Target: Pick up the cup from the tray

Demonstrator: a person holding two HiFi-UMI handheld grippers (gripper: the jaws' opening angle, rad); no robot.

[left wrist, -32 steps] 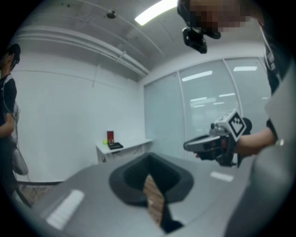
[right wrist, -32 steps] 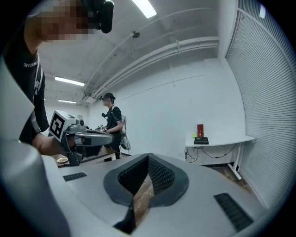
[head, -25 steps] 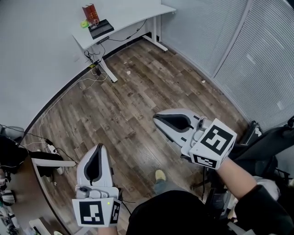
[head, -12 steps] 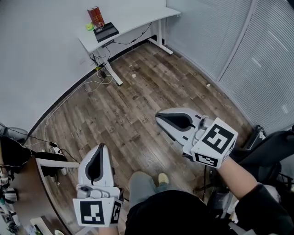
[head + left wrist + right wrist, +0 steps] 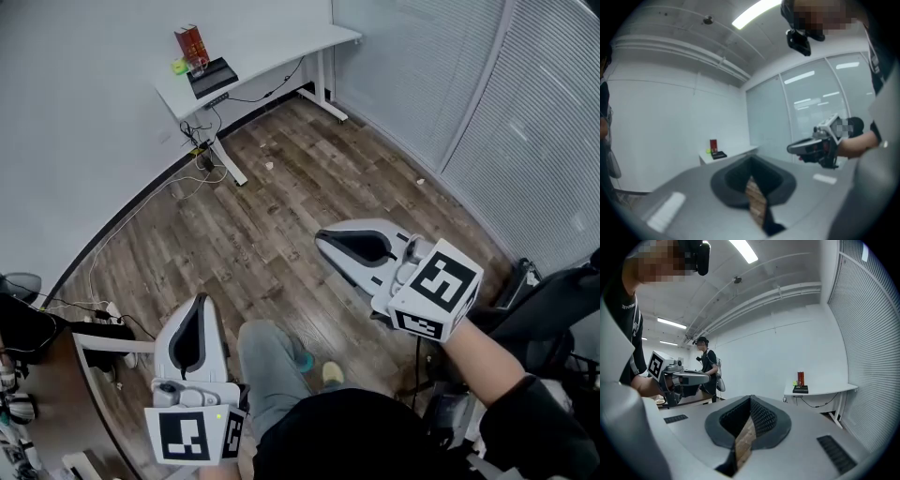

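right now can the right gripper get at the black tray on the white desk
Probably not yet: the right gripper, jaws shut, is held by the person's body, and the black tray sits on the white desk across the wood floor. Nothing blocks it.

Your left gripper (image 5: 200,302) and right gripper (image 5: 320,241) each wear a smooth white shell with a dark teardrop recess. Behind each shell sits a white block with black square markers: the left cube (image 5: 192,435) and the right cube (image 5: 437,289). A black sleeve (image 5: 520,412) runs back from the right cube to your black top (image 5: 356,436). Beside the left gripper show grey trousers (image 5: 265,361) and 1 yellowish shoe (image 5: 331,373).
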